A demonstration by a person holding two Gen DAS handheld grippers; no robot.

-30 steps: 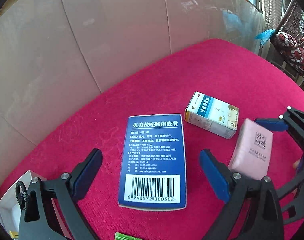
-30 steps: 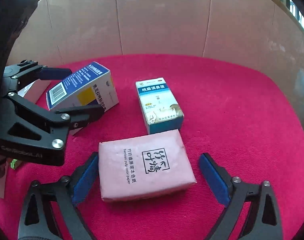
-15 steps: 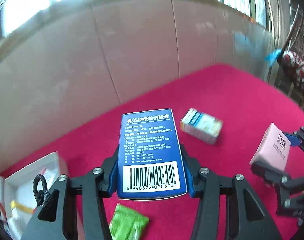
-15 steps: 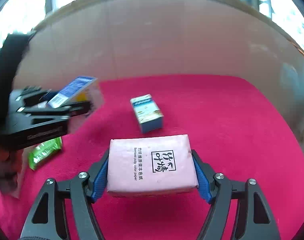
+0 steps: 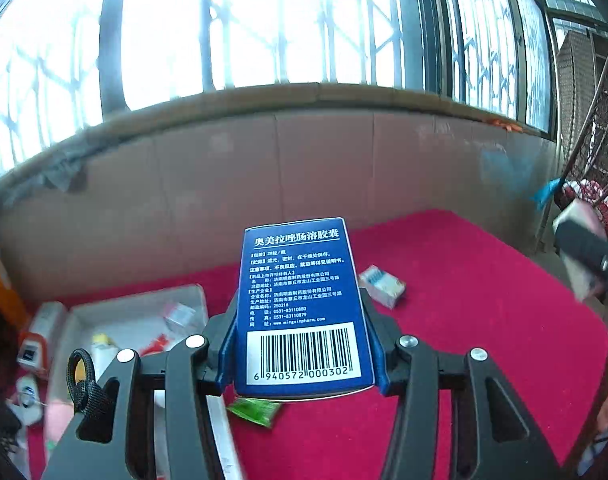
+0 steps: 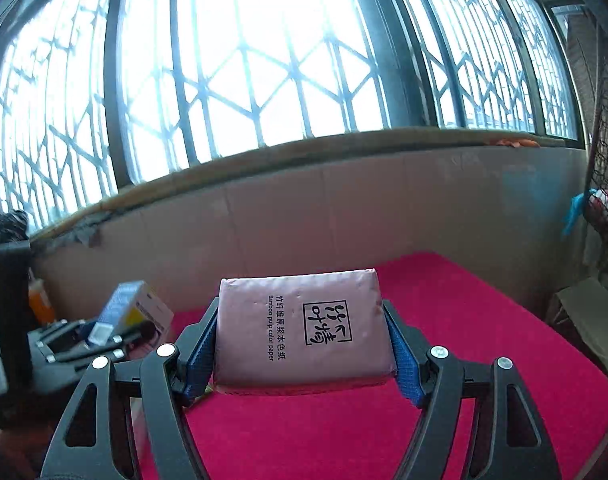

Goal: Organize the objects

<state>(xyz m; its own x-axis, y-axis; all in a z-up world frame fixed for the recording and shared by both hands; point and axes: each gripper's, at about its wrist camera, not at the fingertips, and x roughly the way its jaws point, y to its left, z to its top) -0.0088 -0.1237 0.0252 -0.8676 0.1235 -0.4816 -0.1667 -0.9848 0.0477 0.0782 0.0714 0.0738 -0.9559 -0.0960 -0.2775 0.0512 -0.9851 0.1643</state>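
**Both grippers hold a packet above the red cloth**

The left gripper (image 5: 302, 354) is clamped on a dark blue rectangular cardboard medicine box (image 5: 304, 308), its blue pads pressing the box's two long sides. The box is held clear of the table, barcode end nearest the camera and white Chinese print running up its face. Below it, on the crimson fabric tablecloth (image 5: 484, 320), lie a small crumpled green foil sachet (image 5: 256, 410) and, farther off, a small white-and-blue carton (image 5: 382, 291) on its side. To the left sits a shallow white plastic tray (image 5: 78, 322) with several small items in it, too blurred to name.

The right gripper (image 6: 304, 354) is closed on a pale pink soft plastic-wrapped pack of tissues (image 6: 302, 330), gripped across its width by the blue pads, the black square logo and the words "Bamboo pulp color paper" facing up. The pack is also lifted off the cloth. In the right wrist view the left gripper with the blue box shows at the left edge, well apart from the pink pack.

Behind the table run a beige panelled wall (image 6: 344, 208) and a tall window with diamond-pattern metal bars (image 6: 244, 60).
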